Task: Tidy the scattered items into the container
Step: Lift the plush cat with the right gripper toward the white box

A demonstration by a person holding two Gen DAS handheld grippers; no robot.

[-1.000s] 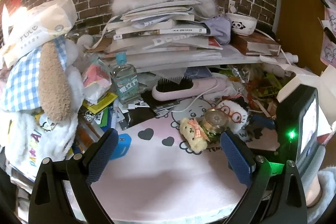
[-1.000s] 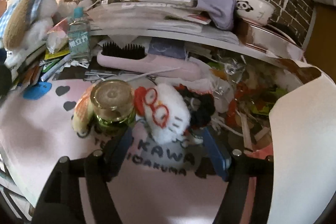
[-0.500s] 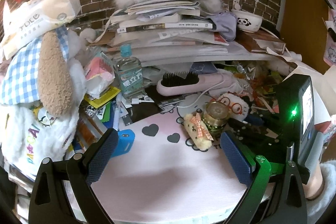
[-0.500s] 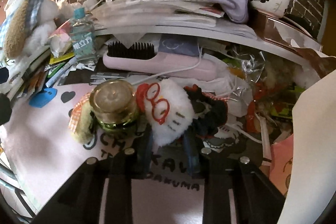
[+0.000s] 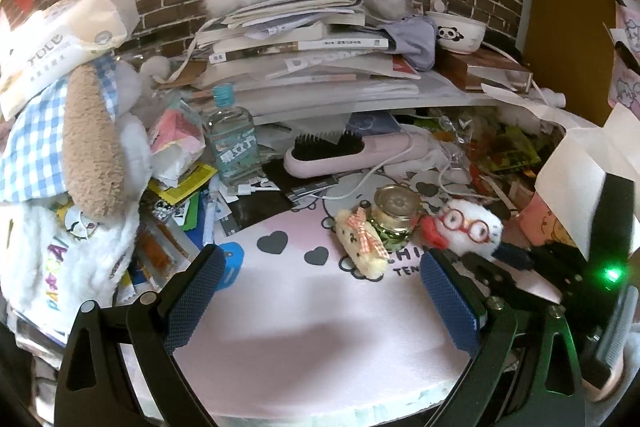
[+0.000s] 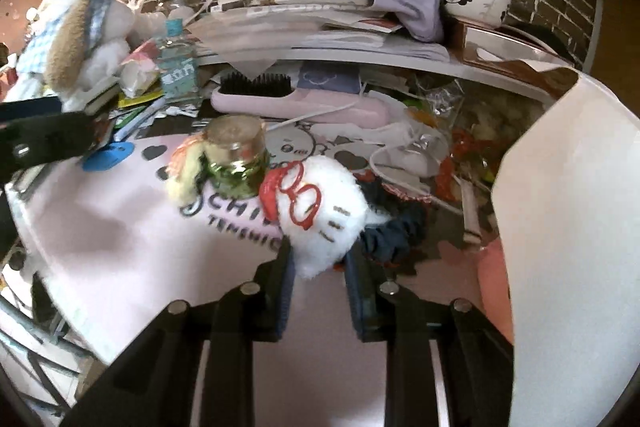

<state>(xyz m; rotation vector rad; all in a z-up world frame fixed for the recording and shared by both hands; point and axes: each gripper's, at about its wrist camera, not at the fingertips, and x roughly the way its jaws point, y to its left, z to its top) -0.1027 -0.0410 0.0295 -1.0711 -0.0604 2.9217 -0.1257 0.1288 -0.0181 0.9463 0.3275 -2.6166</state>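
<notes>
A white plush with red glasses (image 6: 320,211) is held in my right gripper (image 6: 320,259), which is shut on its lower end and has it raised off the pink mat (image 6: 120,227). In the left wrist view the same white plush (image 5: 468,227) hangs at the right, in front of the right gripper's black frame. A small glass jar with a gold lid (image 5: 396,215) and a yellow plush with a checked bow (image 5: 362,243) lie on the mat (image 5: 312,327). My left gripper (image 5: 320,287) is open above the mat, empty. A white paper bag (image 6: 568,227) stands at the right.
A pink hairbrush (image 5: 340,155), a water bottle (image 5: 232,143), a big plush dog (image 5: 68,155) and loose packets crowd the mat's far and left sides. A stack of books (image 5: 304,47) and a panda bowl (image 5: 460,33) sit on a shelf against the brick wall.
My right gripper closed on the white plush and lifted it up and to the right, away from the jar. The left gripper stayed open and drew back slightly.
</notes>
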